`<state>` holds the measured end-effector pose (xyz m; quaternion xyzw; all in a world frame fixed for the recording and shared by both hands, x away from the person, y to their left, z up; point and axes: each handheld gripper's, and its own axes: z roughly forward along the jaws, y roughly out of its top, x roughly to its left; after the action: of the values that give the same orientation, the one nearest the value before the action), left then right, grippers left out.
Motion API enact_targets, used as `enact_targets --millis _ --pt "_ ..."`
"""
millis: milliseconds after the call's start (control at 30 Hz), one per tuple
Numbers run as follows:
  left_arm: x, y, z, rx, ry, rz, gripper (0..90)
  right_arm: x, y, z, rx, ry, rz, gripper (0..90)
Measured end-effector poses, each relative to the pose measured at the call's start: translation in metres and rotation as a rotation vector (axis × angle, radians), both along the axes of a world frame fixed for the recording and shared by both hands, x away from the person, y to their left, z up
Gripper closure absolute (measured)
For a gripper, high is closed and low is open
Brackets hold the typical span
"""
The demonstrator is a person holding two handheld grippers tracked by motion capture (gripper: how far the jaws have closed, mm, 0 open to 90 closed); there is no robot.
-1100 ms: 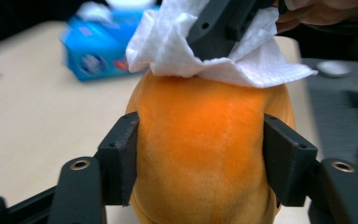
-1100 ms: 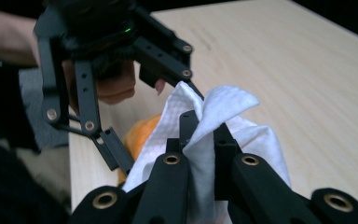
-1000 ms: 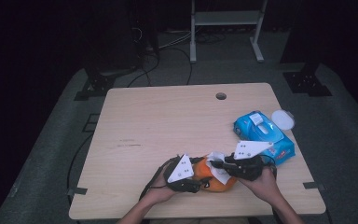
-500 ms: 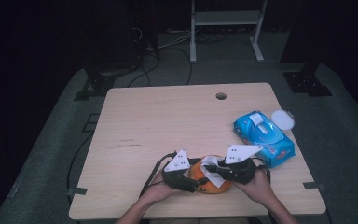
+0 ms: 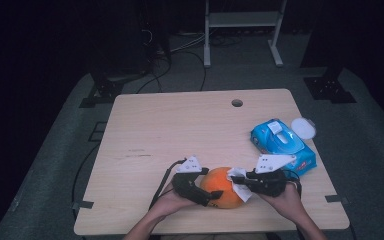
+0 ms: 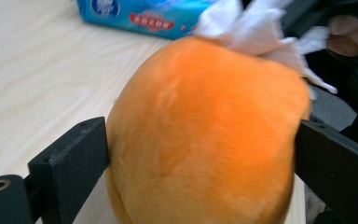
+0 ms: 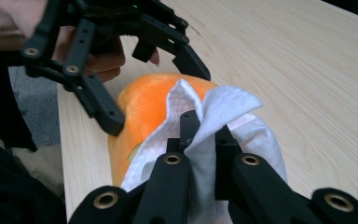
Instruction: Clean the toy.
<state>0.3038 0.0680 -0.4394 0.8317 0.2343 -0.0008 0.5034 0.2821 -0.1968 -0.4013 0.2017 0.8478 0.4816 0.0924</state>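
Observation:
An orange plush toy lies near the table's front edge. My left gripper reaches around it from the left. Its jaws have just been opening. They now stand wide on either side of the toy, at its flanks without denting it. My right gripper comes in from the right, shut on a crumpled white wipe. The wipe lies against the top and right side of the toy. In the right gripper view the left gripper straddles the toy farther off.
A blue pack of wet wipes lies at the right of the wooden table, with a round white lid beside it. A cable hole sits near the far edge. A metal stand and cables are on the floor beyond.
The left gripper's jaws have spread wider around the orange toy, and more of the toy now shows between the grippers. The right gripper stays on the toy with the wipe.

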Motion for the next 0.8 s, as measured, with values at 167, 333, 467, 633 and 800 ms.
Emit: enact_targets --millis 167,333,467,633,800 --pt "-0.002 0.002 0.003 -0.020 -0.082 -0.025 32.1 -0.002 0.004 0.003 -0.009 -0.021 -0.010 86.4" --pt "-0.003 0.007 0.013 -0.016 -0.284 -0.038 39.8 0.001 0.003 0.014 0.021 -0.047 -0.030 86.4" --pt "-0.001 0.010 0.008 -0.003 -0.340 -0.052 39.2 0.003 0.008 0.012 0.026 -0.048 -0.028 86.4" --pt "0.007 0.013 0.003 -0.017 -0.195 -0.026 12.3 0.003 0.015 0.005 -0.010 -0.038 -0.018 86.4" --pt "0.010 0.017 0.002 -0.021 -0.166 -0.022 28.6 0.002 0.023 0.007 0.018 -0.043 -0.019 86.4"
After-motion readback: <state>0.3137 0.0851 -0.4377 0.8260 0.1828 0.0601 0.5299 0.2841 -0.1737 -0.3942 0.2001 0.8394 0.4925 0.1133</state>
